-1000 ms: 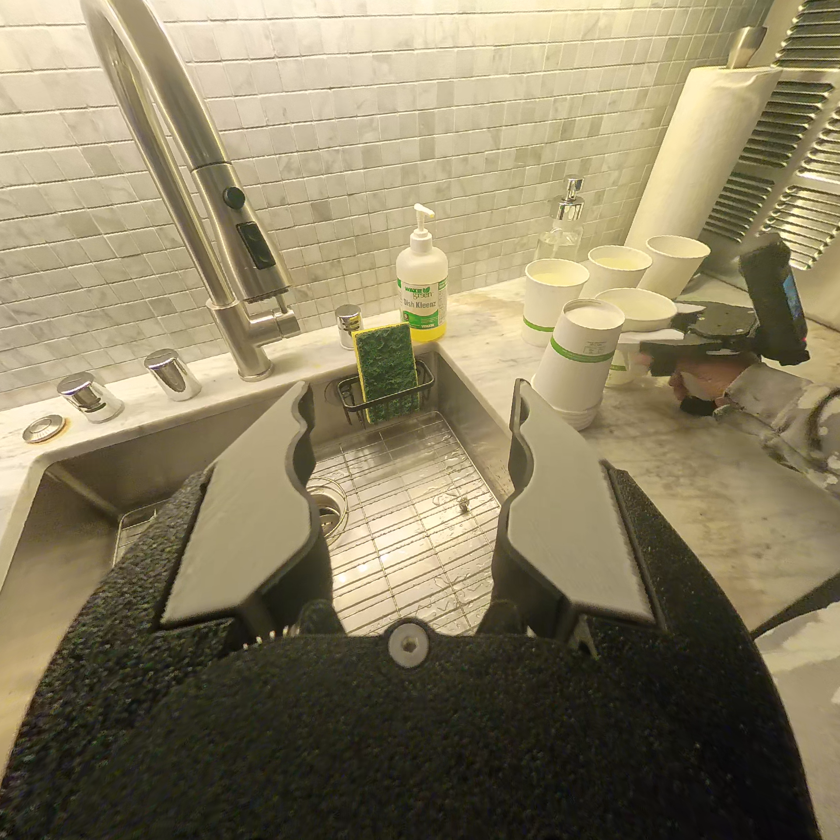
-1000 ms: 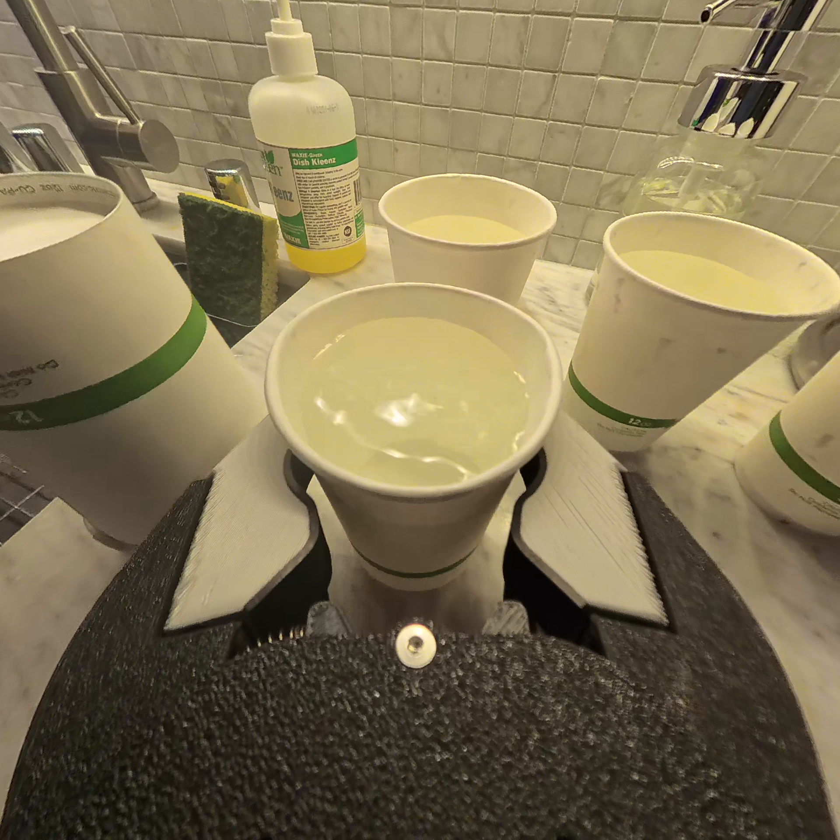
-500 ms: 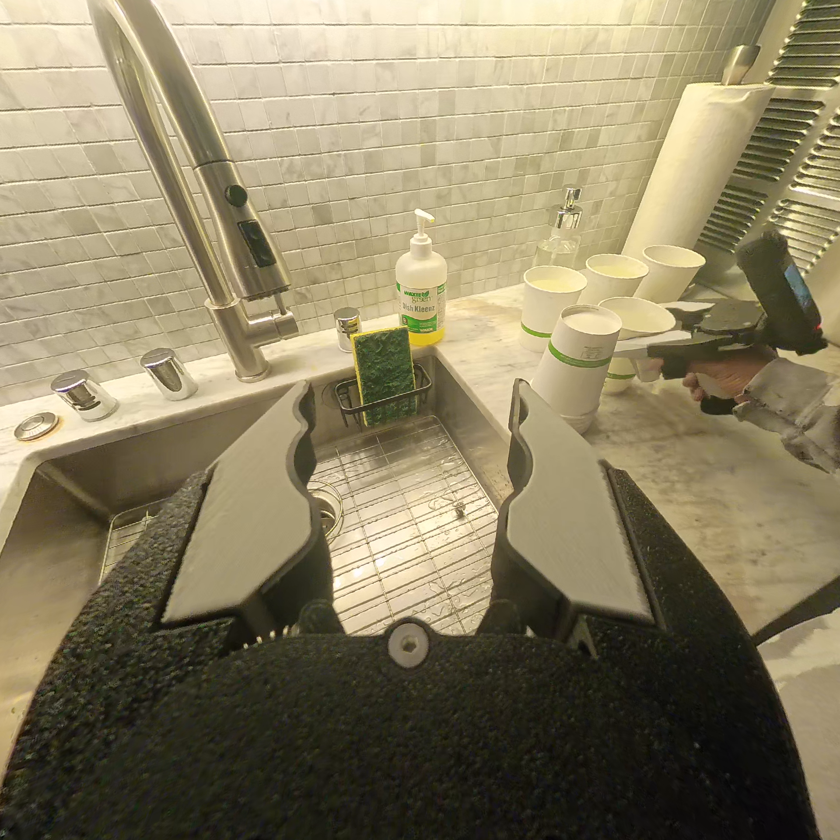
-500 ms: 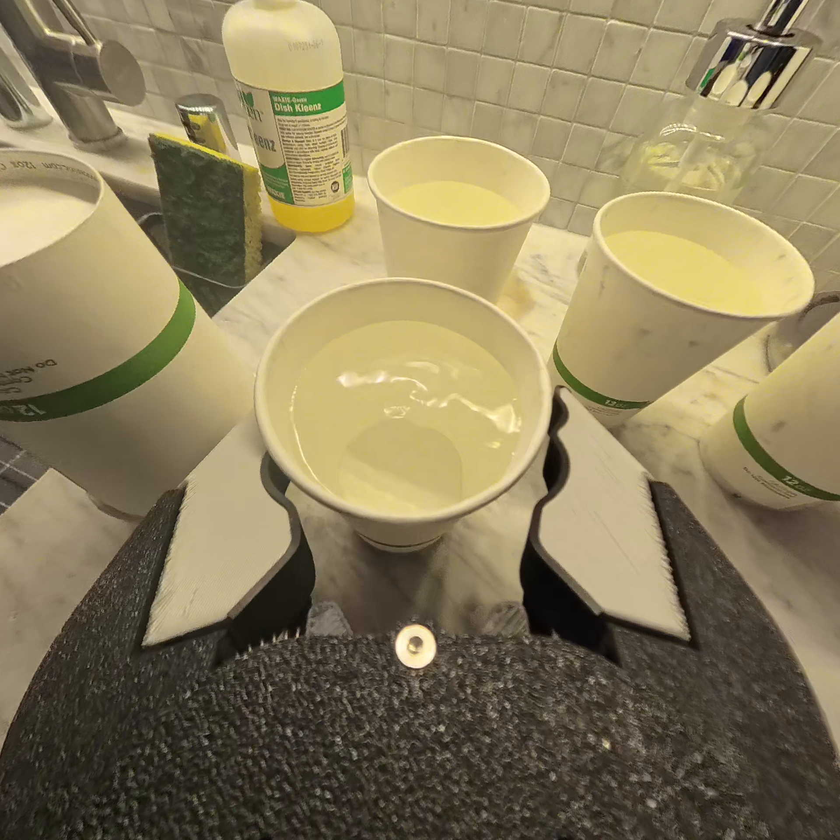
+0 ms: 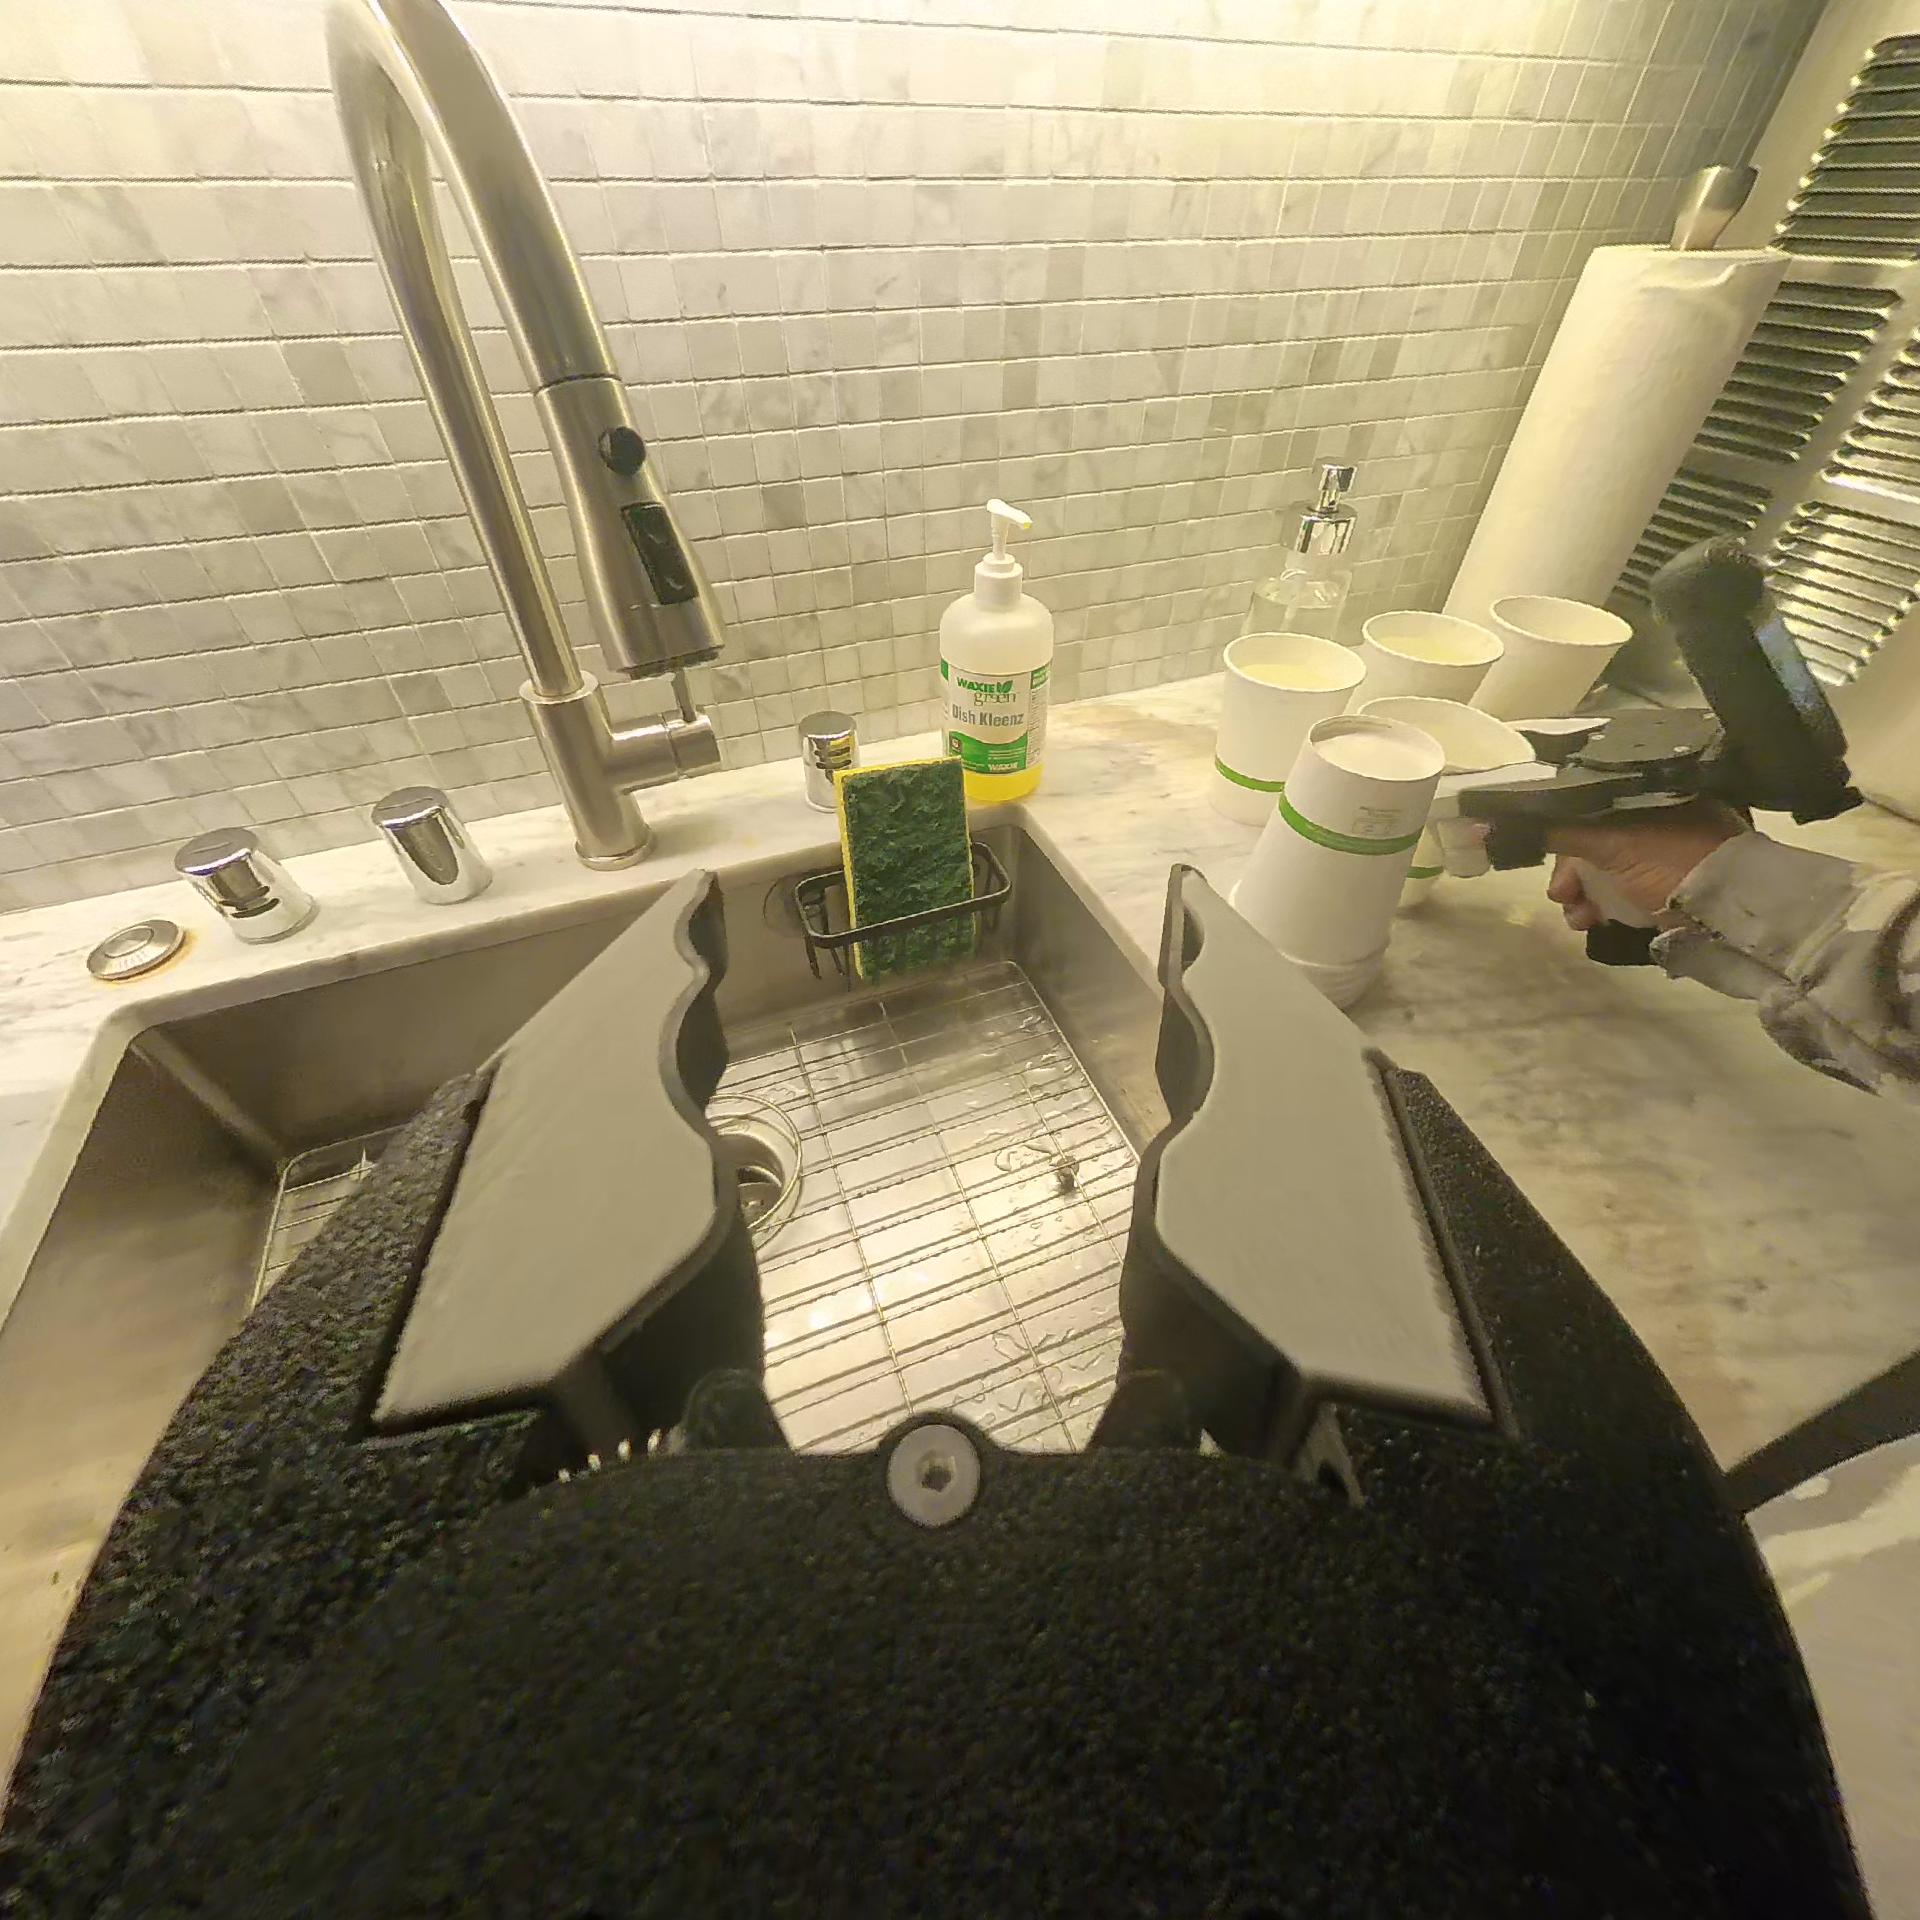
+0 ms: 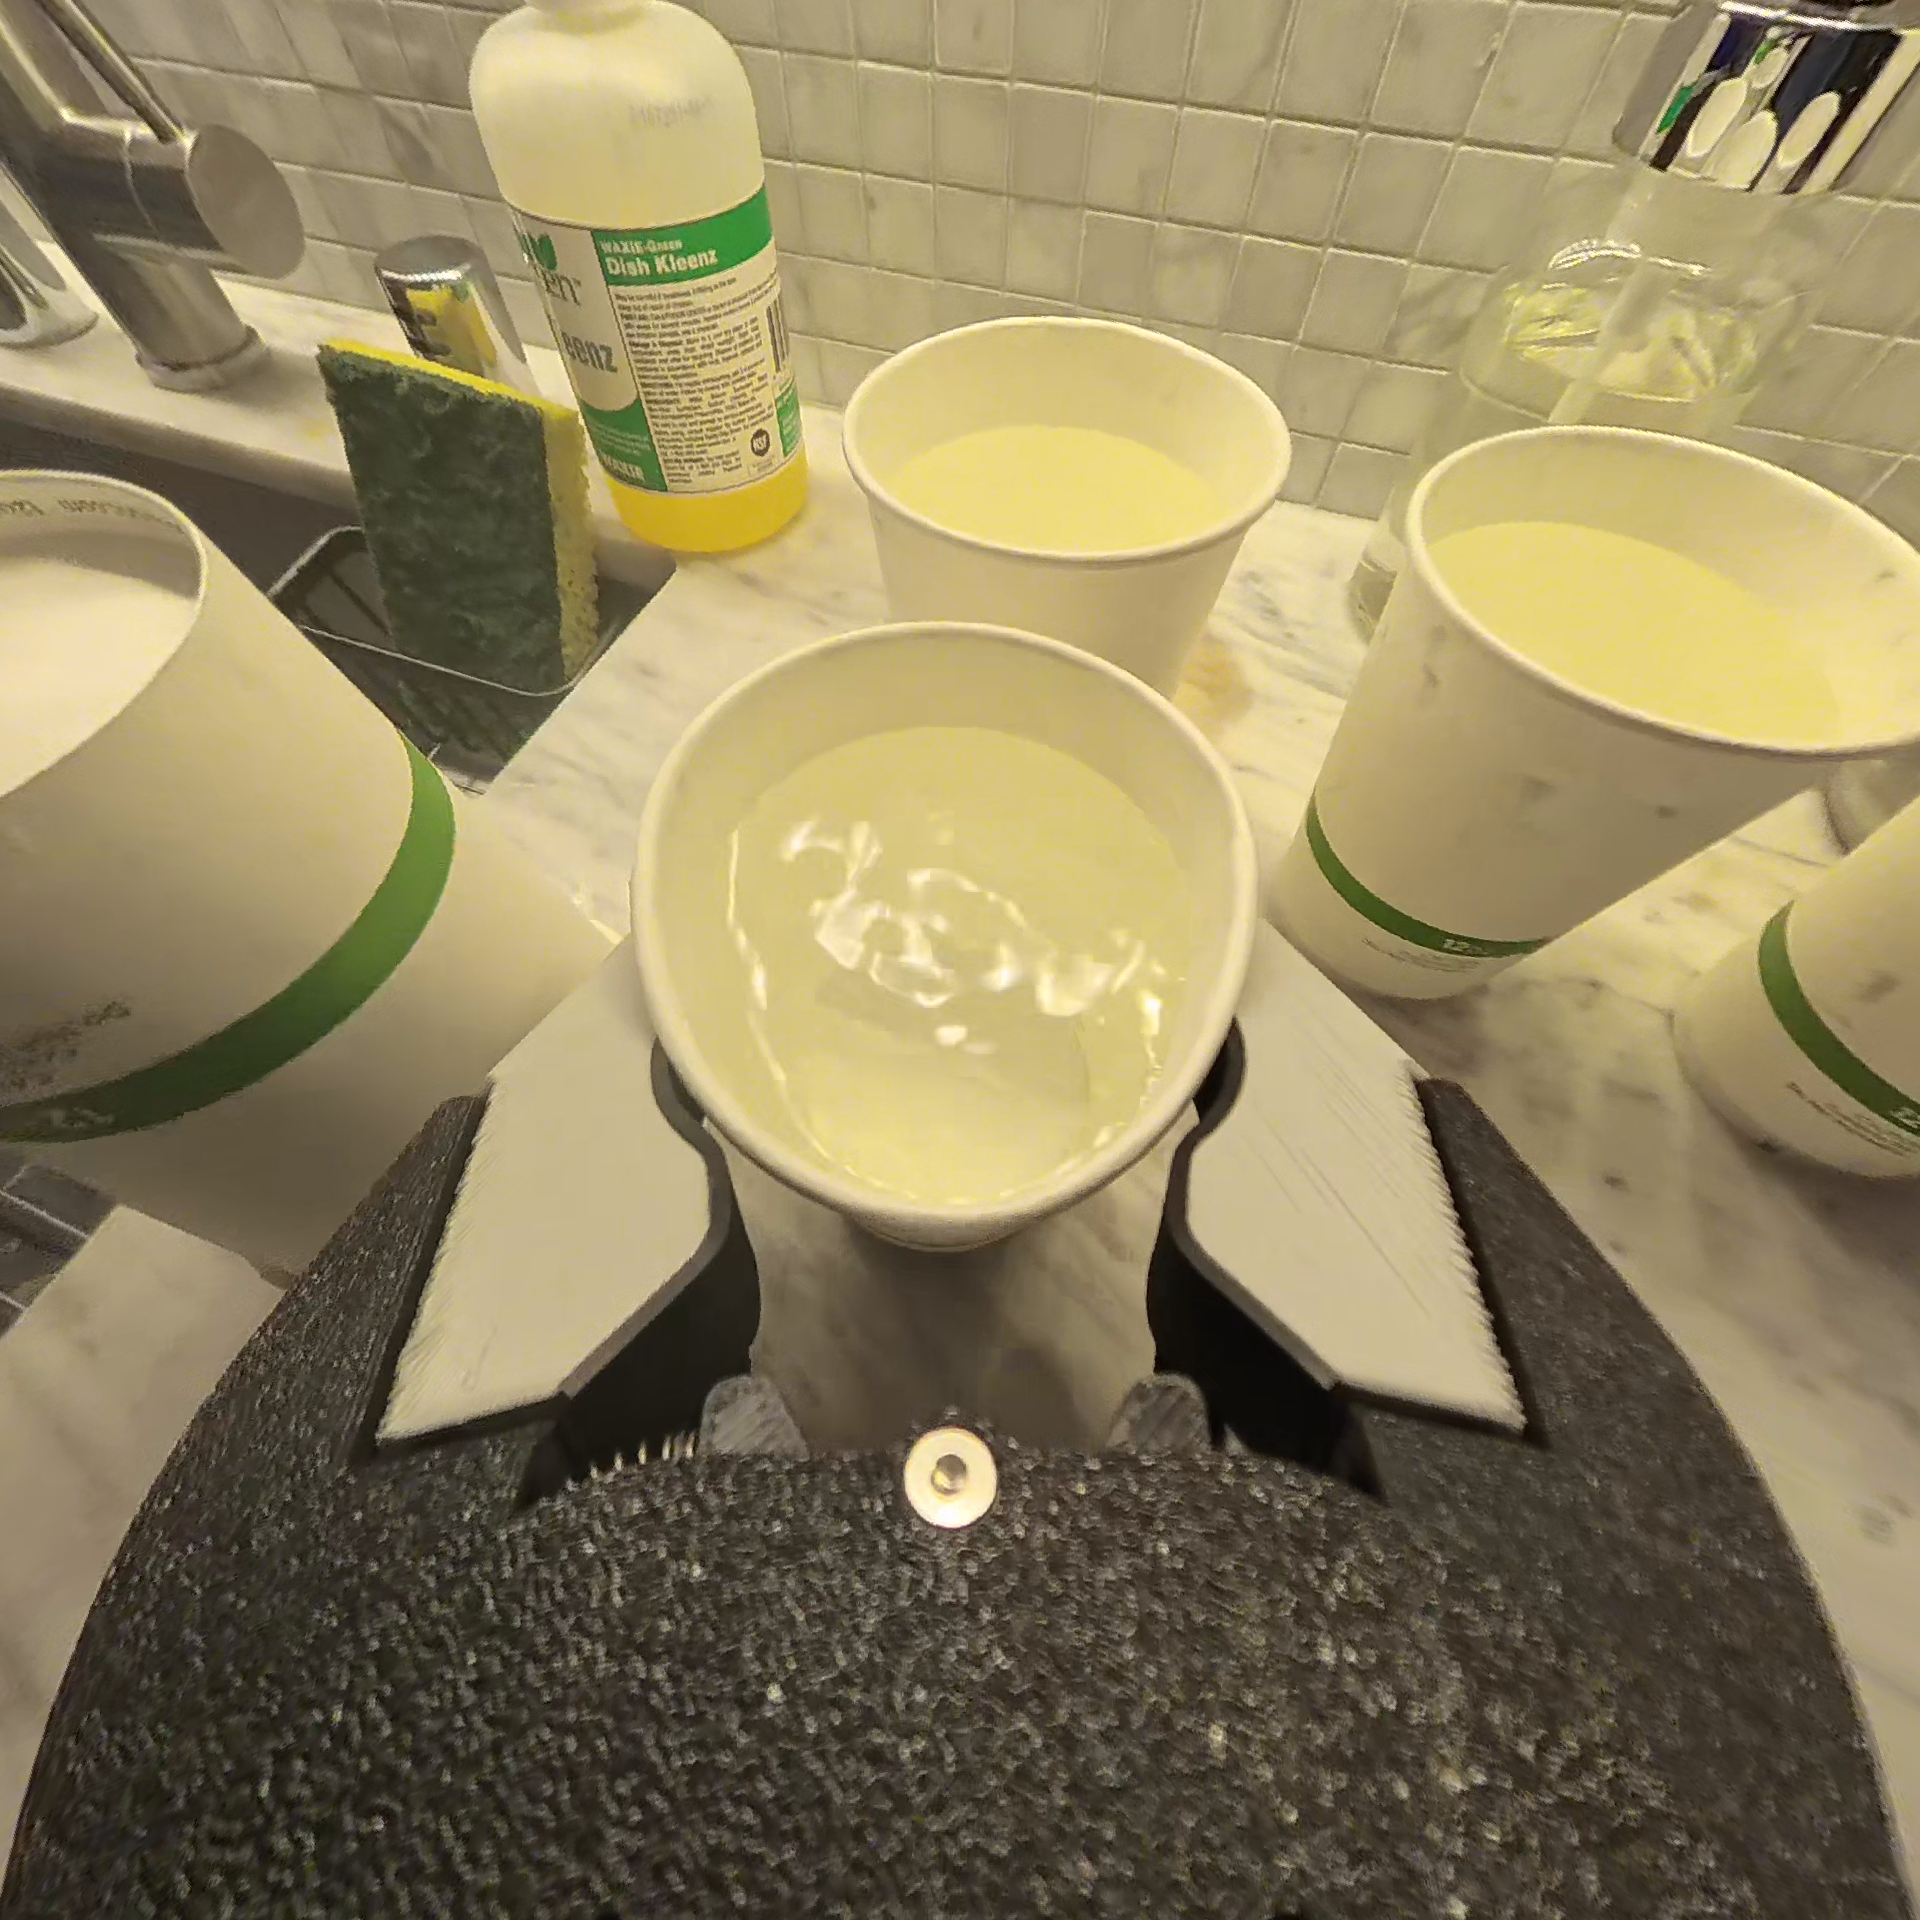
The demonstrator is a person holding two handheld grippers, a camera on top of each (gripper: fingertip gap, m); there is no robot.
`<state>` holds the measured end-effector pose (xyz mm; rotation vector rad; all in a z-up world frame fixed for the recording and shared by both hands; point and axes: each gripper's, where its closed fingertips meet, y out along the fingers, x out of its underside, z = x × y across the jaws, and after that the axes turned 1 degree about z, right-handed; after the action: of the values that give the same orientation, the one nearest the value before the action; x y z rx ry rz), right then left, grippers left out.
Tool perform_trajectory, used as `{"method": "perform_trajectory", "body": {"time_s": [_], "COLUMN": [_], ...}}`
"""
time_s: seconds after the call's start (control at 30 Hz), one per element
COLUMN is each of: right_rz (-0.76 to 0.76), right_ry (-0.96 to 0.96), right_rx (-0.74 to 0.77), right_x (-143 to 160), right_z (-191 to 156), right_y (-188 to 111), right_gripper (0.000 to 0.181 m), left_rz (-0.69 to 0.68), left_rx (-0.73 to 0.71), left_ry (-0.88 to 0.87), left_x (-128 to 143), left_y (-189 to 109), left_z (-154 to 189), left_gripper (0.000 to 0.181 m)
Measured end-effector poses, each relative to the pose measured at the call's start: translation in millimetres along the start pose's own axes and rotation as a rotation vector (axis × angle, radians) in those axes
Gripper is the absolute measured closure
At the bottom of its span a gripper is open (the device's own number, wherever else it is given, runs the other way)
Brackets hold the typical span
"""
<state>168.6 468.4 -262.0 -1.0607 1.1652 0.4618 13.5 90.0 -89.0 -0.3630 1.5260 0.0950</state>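
My right gripper is shut on a white paper cup full of clear liquid, its fingers pressed on both sides below the rim. The liquid ripples. The cup is among other cups on the marble counter. In the left wrist view this gripper and the held cup show at the right, behind a stack of upturned cups. My left gripper is open and empty, hovering over the steel sink.
Two filled cups stand just beyond the held one, with the upturned stack close at its left. A soap bottle, a sponge in a caddy, a glass dispenser, the faucet and a paper towel roll line the back.
The right gripper's fingers stood apart from the cup half a second ago and have now closed on it; the liquid is stirred. The left gripper has drifted slightly back.
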Motion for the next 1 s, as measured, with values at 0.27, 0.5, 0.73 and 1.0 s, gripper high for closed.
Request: {"method": "perform_trajectory", "body": {"time_s": [0.27,0.5,0.73,1.0], "right_rz": [0.007,-0.004,0.031,0.07], "right_ry": [-0.004,0.009,0.017,0.019], "right_rx": [0.017,0.036,0.064,0.12], "right_x": [-6,-6,-9,-8], "right_z": [-15,-15,-6,8], "right_y": [13,14,-13,-70], "right_gripper": [0.088,0.08,0.076,0.081], "left_rz": [0.003,0.008,0.016,0.023], "left_rx": [-0.017,-0.026,-0.026,-0.012], "left_ry": [-0.001,-0.003,-0.011,-0.035], "left_x": [1,2,5,13], "left_y": [-10,-18,-22,-25], "left_z": [-9,-15,-19,-20], "left_gripper": [0.097,0.097,0.098,0.098]}}
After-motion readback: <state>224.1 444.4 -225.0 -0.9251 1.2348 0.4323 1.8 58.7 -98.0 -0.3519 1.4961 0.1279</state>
